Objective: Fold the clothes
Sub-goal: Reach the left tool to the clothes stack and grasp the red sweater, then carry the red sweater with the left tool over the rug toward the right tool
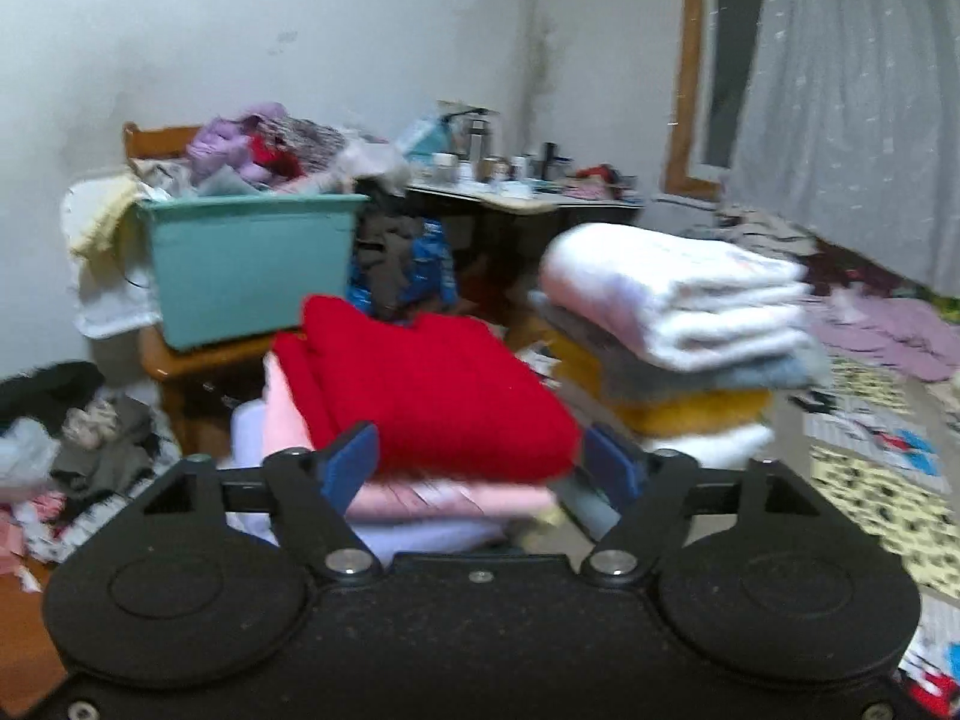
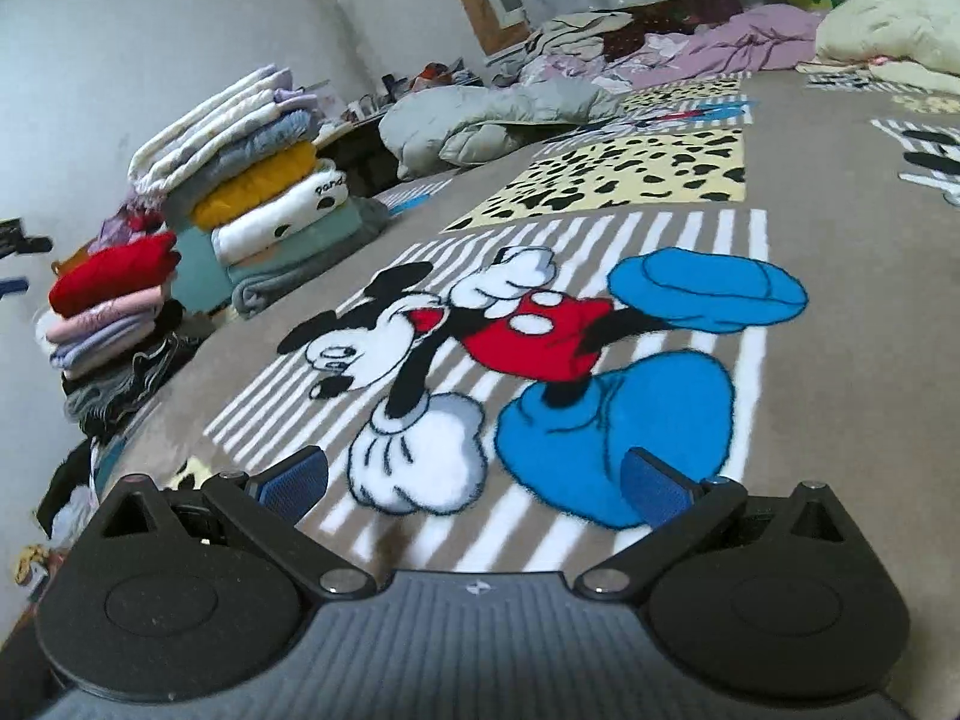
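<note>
Two claws are hanging wide apart and gripping nothing. The left claw (image 1: 474,468) is hovering right at the near edge of a red knitted garment (image 1: 432,384), its blue pads (image 1: 351,462) spread either side of that edge without pinching it. That fits either letting go after setting it down or reaching in to lift it; I cannot settle which.

The red piece is lying folded flat and square on a short stack of pink and lilac folded clothes (image 1: 420,504), probably there so the finished pile stays tidy at the bed's edge.

The right claw (image 2: 474,480) is floating over a bare stretch of the cartoon-mouse blanket (image 2: 750,408), which is reading as open folding space.

Just beyond, a taller stack of folded clothes (image 1: 678,324) is standing beside the short one, white on top, then grey and mustard.

Further back, a teal bin (image 1: 252,264) heaped with loose garments is sitting on a wooden chair (image 1: 198,360), so unfolded clothes are there too.
</note>
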`<control>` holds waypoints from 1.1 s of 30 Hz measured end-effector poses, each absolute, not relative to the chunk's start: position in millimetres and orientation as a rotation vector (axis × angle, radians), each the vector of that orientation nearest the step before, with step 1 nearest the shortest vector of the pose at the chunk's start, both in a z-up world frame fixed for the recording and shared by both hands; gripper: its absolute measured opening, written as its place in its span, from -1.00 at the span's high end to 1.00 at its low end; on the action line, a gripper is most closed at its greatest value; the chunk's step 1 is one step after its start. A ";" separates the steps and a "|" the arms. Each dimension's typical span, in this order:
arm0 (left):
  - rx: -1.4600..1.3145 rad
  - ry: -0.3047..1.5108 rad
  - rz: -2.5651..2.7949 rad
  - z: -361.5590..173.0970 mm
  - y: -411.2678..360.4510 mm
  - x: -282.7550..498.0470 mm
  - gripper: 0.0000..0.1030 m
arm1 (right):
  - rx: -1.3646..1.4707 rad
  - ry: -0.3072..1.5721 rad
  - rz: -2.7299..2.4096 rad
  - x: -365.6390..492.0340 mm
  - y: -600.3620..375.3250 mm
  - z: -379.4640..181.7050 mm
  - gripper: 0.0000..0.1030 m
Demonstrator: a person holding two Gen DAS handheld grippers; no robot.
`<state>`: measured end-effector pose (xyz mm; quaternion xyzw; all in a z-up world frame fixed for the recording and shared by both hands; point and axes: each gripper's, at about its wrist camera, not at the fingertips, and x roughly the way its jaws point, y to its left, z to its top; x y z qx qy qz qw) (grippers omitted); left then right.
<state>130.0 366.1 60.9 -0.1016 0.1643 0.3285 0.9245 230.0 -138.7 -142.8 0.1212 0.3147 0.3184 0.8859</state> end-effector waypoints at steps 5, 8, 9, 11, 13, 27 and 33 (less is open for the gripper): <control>-0.189 0.377 0.735 52.7 393.7 151.8 -0.25 | 0.262 0.672 0.687 232.0 -140.5 -147.0 -1.00; -0.182 0.403 0.742 46.6 402.0 155.5 -0.21 | 0.307 0.677 0.711 234.4 -146.9 -148.9 -1.00; -0.179 0.411 0.745 44.6 404.8 156.8 -0.09 | 0.331 0.679 0.720 235.8 -150.1 -150.0 -1.00; -0.174 0.428 0.749 40.5 410.3 159.3 0.18 | 0.385 0.680 0.734 238.6 -157.1 -151.7 -1.00; -0.168 0.442 0.751 37.8 414.1 161.6 0.46 | 0.422 0.682 0.743 240.5 -161.7 -152.5 -1.00; -0.009 0.220 0.573 138.8 319.0 124.5 0.67 | 0.488 0.663 0.722 234.8 -172.7 -147.8 -1.00; -0.018 0.191 0.400 156.1 262.1 106.6 0.67 | 0.515 0.666 0.728 226.1 -195.3 -140.7 -1.00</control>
